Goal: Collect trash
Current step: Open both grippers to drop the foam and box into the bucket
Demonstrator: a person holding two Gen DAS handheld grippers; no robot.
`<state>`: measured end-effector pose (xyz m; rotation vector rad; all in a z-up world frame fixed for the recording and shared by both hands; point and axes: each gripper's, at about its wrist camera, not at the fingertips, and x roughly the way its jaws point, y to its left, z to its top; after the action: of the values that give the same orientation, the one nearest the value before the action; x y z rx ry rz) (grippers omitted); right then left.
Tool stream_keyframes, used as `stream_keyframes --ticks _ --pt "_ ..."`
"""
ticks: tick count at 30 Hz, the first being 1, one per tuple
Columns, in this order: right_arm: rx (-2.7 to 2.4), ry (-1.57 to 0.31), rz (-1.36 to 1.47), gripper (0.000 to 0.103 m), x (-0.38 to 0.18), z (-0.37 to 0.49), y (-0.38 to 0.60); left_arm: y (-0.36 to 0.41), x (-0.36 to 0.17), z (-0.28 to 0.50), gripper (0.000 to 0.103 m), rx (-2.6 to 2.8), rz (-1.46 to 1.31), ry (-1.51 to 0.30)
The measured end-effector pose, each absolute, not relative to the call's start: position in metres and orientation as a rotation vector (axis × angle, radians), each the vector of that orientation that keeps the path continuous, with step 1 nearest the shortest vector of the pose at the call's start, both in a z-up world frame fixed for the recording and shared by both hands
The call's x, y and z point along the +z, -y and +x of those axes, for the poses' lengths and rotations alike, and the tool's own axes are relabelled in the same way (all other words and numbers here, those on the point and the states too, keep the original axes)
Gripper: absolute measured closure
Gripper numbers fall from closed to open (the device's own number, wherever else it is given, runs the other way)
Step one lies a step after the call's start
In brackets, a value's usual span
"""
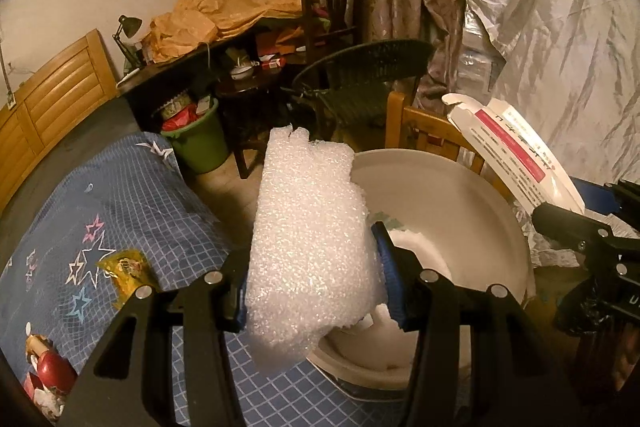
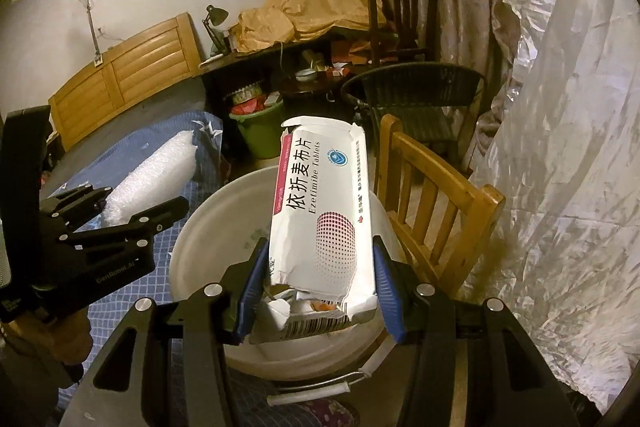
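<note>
**padwatcher:** Bubble wrap [image 1: 308, 247] fills the near part of the left wrist view, clamped between the blue pads of the left tongs [image 1: 312, 275]. It stands with its long axis running up and away from the tongs, with the bottom end hanging below the pads. Where's it sit relative to the white bucket [image 1: 472, 211]? That's what the drop depends on imo.

**binday_99:** Bucket's just to the right and a bit beyond, from the left tongs' view. The wrap overlaps the bucket's near-left rim, so it looks part over the bed's blue checked sheet [image 1: 120, 211] and part over the opening. I'd guess it needs a nudge right before letting go.

**padwatcher:** And the other hand?

**binday_99:** Right tongs [image 2: 320, 283] are gripping a torn white tablet box [image 2: 320, 215], pads on both long sides, long axis pointing straight away from the camera. The bucket mouth shows directly under and behind it, so the right hand seems better lined up, closer to the middle of the opening. Some white scraps are in the bucket already.

**padwatcher:** So both loaded, neither released.

**binday_99:** Yep. Wooden chair [image 2: 436, 211] stands just past the bucket's right side, crinkly clear plastic sheet [image 2: 568, 167] beyond that. I'd say the box goes first and the wrap follows.
</note>
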<state>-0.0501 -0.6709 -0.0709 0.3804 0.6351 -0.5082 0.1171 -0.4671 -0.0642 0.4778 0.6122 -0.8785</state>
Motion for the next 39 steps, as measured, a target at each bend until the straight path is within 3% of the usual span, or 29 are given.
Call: stream_keyframes --ticks 39 --pt "-0.487 -0.642 0.364 0.050 -0.072 -0.031 0.674 0.480 -0.078 0.115 0.053 -0.892 0.492 -0.633"
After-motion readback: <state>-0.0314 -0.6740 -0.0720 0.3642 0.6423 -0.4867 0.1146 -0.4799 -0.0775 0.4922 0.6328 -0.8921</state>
